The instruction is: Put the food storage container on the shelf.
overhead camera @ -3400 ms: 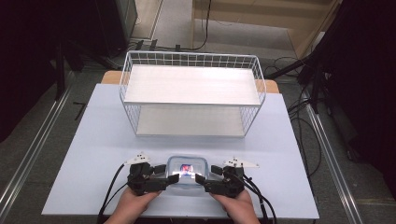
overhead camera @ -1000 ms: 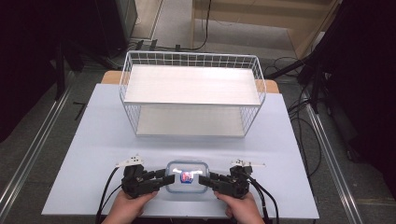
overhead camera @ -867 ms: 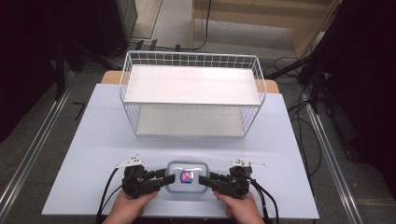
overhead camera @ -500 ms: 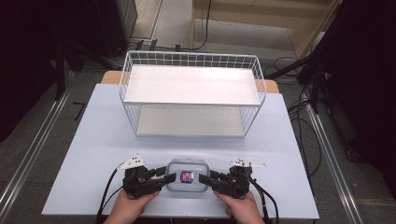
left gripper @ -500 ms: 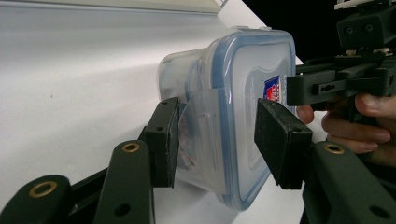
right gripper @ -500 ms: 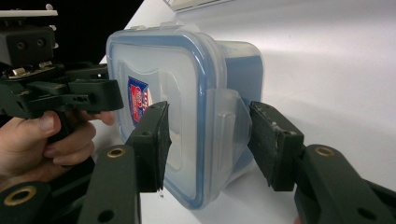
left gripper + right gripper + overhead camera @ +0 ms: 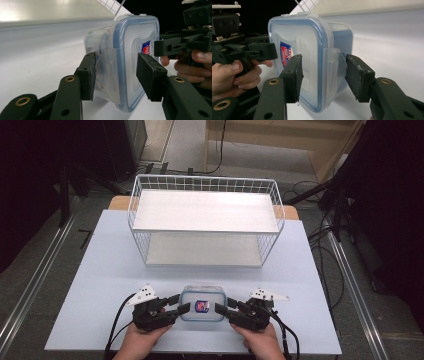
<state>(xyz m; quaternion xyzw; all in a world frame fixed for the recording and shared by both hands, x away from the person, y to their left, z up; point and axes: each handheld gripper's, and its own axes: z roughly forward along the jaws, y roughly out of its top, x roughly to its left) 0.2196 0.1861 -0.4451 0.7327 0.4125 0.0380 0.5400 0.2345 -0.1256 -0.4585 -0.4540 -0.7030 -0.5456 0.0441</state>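
We see a small clear plastic box with a blue-rimmed snap lid (image 7: 202,303) sitting on the pale blue-white table top (image 7: 100,270), near the front edge, right btw. the two tools. It has a little red & blue sticker (image 7: 201,306) on its lid.

The left gripper (image 7: 179,305) comes at the box from its left side. In the left gripper view its two black jaws sit on either side of the box's side flap (image 7: 110,72). One pad (image 7: 87,75) looks like it touches the flap, the other pad (image 7: 150,75) sits just beside the lid w/ a small gap. So the jaws are partly open, not squeezing yet.

The right gripper (image 7: 223,309) comes from the box's right side. In the right gripper view its jaws also sit around the side flap (image 7: 334,67) there. Both pads are close to the plastic, but we see gaps, so it's narrow yet not holding.

A hand (image 7: 145,340) holds the left tool & another hand (image 7: 257,342) holds the right one.

Farther back on the table stands a white wire basket rack w/ two flat shelves (image 7: 205,212), well apart from the box.
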